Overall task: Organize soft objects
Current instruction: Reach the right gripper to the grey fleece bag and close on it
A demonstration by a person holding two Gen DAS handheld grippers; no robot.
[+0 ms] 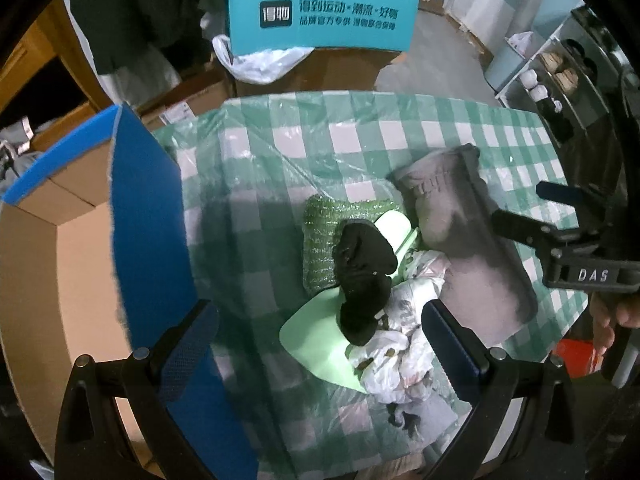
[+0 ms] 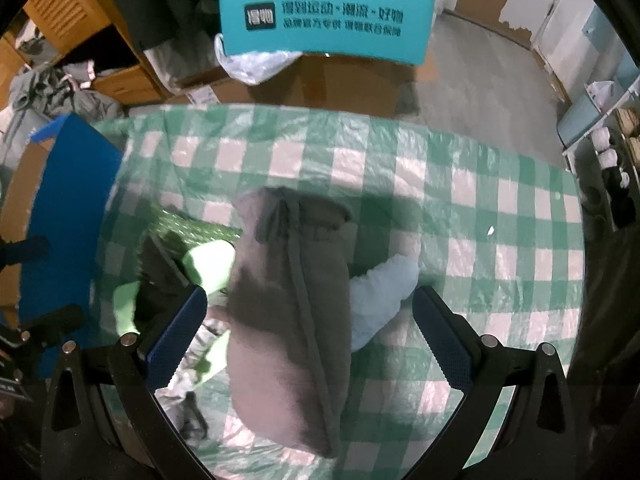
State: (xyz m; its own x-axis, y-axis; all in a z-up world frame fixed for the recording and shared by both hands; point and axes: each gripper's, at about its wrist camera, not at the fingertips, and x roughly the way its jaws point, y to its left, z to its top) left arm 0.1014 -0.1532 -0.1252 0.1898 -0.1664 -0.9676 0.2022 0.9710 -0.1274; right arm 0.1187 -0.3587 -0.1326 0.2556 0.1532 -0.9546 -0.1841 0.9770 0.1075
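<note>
A grey drawstring pouch (image 1: 452,216) (image 2: 288,312) lies on the green checked tablecloth (image 1: 280,152). My right gripper (image 2: 310,340) hangs open over it, one finger on either side and neither touching; a pale blue soft piece (image 2: 380,292) pokes out to its right. In the left wrist view the right gripper (image 1: 520,204) shows at the pouch's right edge. A black cloth (image 1: 364,264) rests on a light green sheet (image 1: 320,336), beside green bubble wrap (image 1: 320,232) and a crumpled white printed bag (image 1: 404,344). My left gripper (image 1: 320,348) is open above this pile.
An open cardboard box (image 1: 60,240) with a blue flap (image 1: 148,220) stands at the table's left. Behind the table are a teal chair back (image 1: 320,16), a white plastic bag (image 1: 260,64) and cartons. A shelf with shoes (image 1: 560,76) is at the far right.
</note>
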